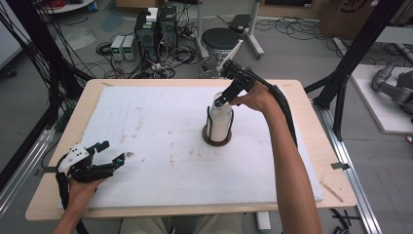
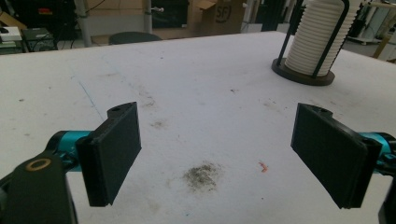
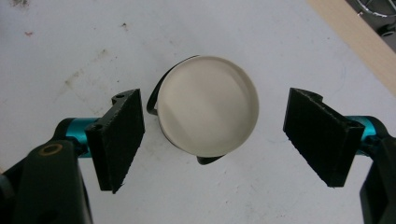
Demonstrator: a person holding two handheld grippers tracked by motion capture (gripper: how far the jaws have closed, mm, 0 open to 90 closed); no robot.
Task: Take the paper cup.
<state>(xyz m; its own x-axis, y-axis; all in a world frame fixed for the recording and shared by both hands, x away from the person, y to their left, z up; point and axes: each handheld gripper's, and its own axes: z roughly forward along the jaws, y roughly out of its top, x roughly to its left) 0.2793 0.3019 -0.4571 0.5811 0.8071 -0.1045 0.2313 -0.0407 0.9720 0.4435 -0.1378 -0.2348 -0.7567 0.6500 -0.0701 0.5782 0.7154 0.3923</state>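
Observation:
A stack of white ribbed discs [image 1: 219, 122] stands in a black wire holder on a round brown base [image 1: 216, 142], a little right of the table's middle. My right gripper [image 1: 220, 101] hovers right over the stack's top, pointing down. In the right gripper view the round top disc [image 3: 208, 105] lies between the jaws of the open right gripper [image 3: 220, 137], with a gap on each side. My left gripper [image 1: 113, 151] rests open near the front left corner, nothing between its jaws. The left gripper view looks past the left gripper [image 2: 222, 151] to the stack [image 2: 317, 37] far off at the right.
A white foam mat [image 1: 160, 146] with smudges covers the wooden table [image 1: 311, 146]. Behind the far edge stand a black stool [image 1: 220, 38], electronics boxes [image 1: 156, 29] and cables on the floor. Black frame posts [image 1: 358, 44] rise at the right and left.

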